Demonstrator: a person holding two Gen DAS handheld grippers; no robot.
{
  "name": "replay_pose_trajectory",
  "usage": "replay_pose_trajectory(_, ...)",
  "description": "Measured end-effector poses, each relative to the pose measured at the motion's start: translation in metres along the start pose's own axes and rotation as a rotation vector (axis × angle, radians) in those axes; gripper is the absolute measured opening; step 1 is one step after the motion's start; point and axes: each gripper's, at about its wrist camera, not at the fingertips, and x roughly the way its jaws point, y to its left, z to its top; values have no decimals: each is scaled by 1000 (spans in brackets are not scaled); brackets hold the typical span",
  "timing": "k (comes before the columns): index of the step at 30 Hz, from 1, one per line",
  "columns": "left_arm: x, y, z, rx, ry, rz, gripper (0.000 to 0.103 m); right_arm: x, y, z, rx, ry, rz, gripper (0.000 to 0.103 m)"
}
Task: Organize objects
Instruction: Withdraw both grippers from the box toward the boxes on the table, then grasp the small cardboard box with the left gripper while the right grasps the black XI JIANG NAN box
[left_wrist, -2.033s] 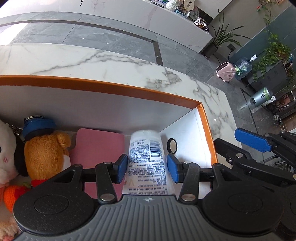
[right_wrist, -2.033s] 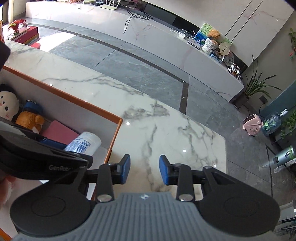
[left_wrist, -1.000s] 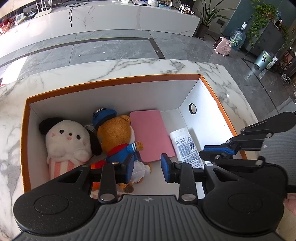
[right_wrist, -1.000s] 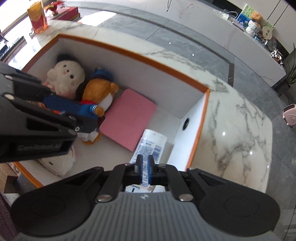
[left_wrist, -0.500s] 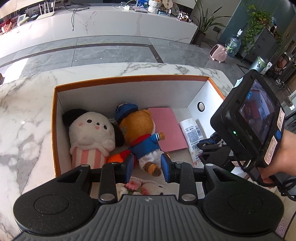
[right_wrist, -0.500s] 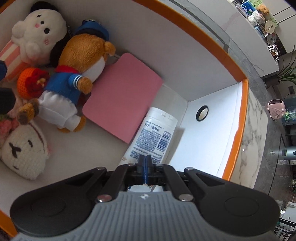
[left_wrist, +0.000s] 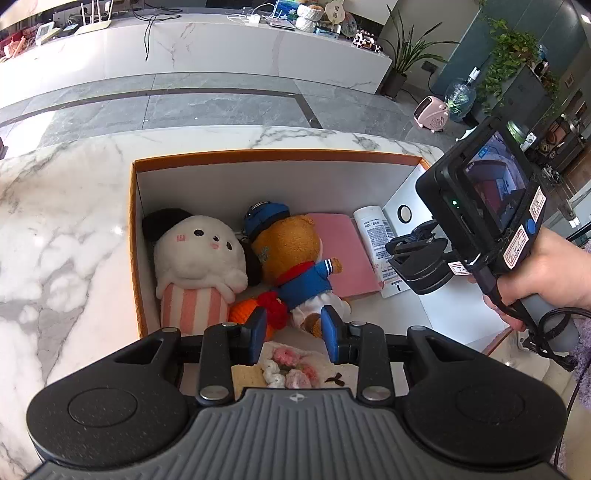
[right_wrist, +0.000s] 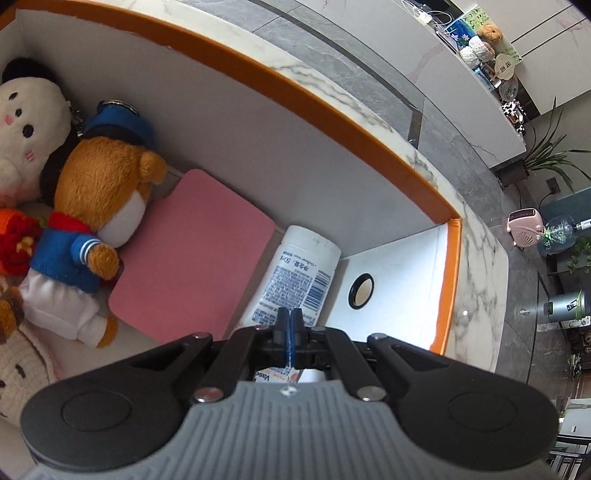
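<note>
Running this remotely, here's what worries me, going left to right across the box (left_wrist: 258, 157). Far left, the white plush (left_wrist: 199, 251) sits snug against the wall, fine. Next to it the bear in the blue outfit (left_wrist: 291, 258) lies partly on the pink pad (left_wrist: 347, 254), and the orange knit toy (left_wrist: 251, 314) is tucked by its legs. My left gripper (left_wrist: 293, 334) hangs over the near edge, jaws narrowly apart with nothing between them. If I dip here I could snag the bear's legs or the crocheted piece (left_wrist: 291, 373) right underneath and drag the pile around.

On the right, the white tube (right_wrist: 295, 277) lies flat between the pad and the right wall, near the far corner. My right gripper (right_wrist: 290, 334) is pinched fully closed, empty, hovering just over the tube's near end. Closed jaws can't grab anything; pushing down would probably just roll or skid the tube, maybe wedge it harder against the wall. Tight clearance there too, so opening wide may bump the box side.
</note>
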Motion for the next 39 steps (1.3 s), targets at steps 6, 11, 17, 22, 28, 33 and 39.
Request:
replay_pose_trajectory(6,-34,-12,-12,38,-42,-12,37,-55,9,-19,16,-103,90,0)
replay_pose_trajectory(11,-68,-25,-35,76,-60,-12,37,-114,18,-51,38,-229,186,2)
replay_pose_trajectory(17,-100,-28,-74,65,-93,36,47,-166,30,-98,102,-359,310,5)
replay_pose_trajectory(22,-109,-29,-114,79,-118,48,53,-170,52,-143,196,-367,406,6)
replay_pose_trajectory(28,-99,-31,-160,130,-130,117,72,-146,81,-179,339,-326,506,27)
replay_pose_trajectory(33,-80,-24,-178,10,-125,201,78,-121,102,-195,486,-296,537,46)
replay_pose_trajectory(39,-70,-15,-182,-230,-160,162,86,-103,107,-198,567,-266,539,57)
